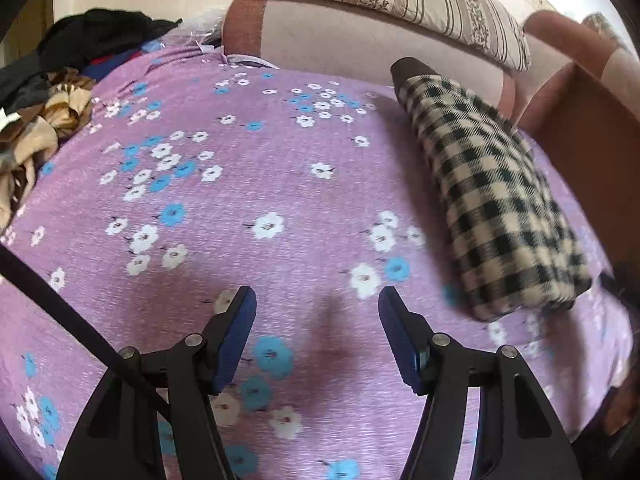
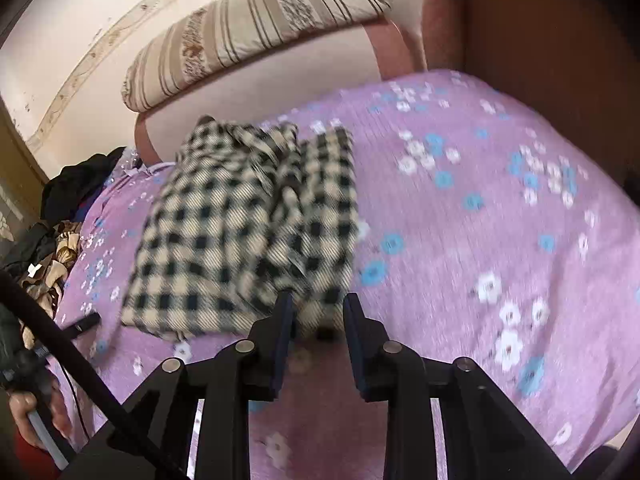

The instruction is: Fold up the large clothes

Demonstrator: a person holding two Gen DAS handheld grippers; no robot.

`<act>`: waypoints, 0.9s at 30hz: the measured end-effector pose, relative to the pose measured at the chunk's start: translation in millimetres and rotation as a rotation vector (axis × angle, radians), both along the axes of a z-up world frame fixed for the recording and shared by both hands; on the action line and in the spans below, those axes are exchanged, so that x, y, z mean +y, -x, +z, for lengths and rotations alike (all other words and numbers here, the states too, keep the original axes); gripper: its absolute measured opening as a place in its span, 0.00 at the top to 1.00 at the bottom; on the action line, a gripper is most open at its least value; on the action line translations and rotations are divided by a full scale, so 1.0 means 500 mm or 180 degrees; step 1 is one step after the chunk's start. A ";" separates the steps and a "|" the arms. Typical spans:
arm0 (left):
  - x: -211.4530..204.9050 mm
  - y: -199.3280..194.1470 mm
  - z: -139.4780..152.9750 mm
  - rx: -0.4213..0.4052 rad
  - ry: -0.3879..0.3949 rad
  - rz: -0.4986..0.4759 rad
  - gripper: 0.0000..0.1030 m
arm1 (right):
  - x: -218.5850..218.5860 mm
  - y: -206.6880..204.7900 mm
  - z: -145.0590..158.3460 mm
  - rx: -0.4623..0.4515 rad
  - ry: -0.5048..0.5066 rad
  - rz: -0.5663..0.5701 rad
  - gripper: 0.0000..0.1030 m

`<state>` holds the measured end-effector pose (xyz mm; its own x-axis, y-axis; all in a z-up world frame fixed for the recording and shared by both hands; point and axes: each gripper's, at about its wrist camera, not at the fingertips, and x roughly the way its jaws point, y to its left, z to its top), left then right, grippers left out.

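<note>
The checked garment [image 2: 240, 232] lies folded into a compact bundle on the floral bed sheet [image 1: 248, 184], near the sofa back. Both tools are spread and pinch nothing: the left tool [image 1: 316, 304] over bare sheet, the right tool [image 2: 316, 312] at the bundle's near edge. This fold looks finished; next probably calls for fetching another garment from the pile of clothes [image 1: 48, 92].

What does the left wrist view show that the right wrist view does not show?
Only the left wrist view: the left tongs, open over bare sheet, nothing between them. Only the right wrist view: the right tongs, slightly open at the near edge of the checked garment, and a hand low on the left. Both: the folded checked garment, purple flowered sheet, striped cushion, clothes pile.
</note>
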<state>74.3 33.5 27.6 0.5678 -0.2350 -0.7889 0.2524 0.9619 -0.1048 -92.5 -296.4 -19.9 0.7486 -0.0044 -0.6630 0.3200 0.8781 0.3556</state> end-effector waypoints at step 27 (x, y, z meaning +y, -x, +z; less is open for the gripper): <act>-0.045 -0.002 -0.043 -0.0075 -0.0199 -0.0229 0.39 | -0.042 -0.407 0.022 0.0308 -0.0231 0.0286 0.70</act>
